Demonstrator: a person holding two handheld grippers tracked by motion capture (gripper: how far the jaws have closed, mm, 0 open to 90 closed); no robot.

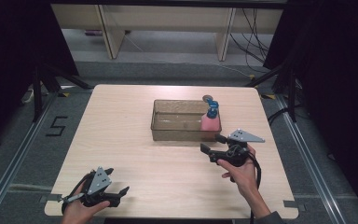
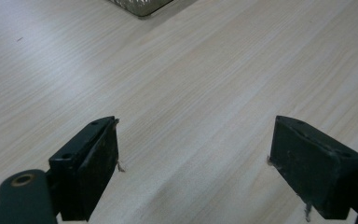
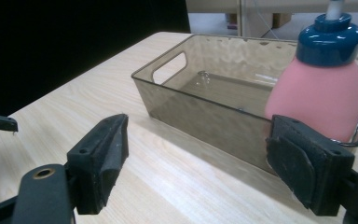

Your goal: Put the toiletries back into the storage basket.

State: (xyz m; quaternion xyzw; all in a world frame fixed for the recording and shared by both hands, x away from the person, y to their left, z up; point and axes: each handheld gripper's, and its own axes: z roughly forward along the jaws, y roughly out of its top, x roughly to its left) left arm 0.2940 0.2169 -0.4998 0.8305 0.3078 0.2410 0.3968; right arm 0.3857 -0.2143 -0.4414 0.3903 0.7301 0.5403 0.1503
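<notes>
Pink bottle [image 1: 209, 122] with blue cap is standing upright in the right end of the clear bin [image 1: 168, 133] on the worktop [image 1: 135, 158]. Right gripper [image 1: 214, 143] is hovering just in front of it, jaws spread wide, empty. Left gripper [image 1: 116, 189] is sitting well apart near the front edge, jaws also wide, empty. Right hand is nearer by far.

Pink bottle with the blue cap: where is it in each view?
High view: pink bottle stands upright in the right end of the clear bin, past the right gripper.
Left gripper view: a corner of the bin at the top edge.
Right gripper view: bottle at upper right, inside the bin.
Shared landmark: the bin.
</notes>
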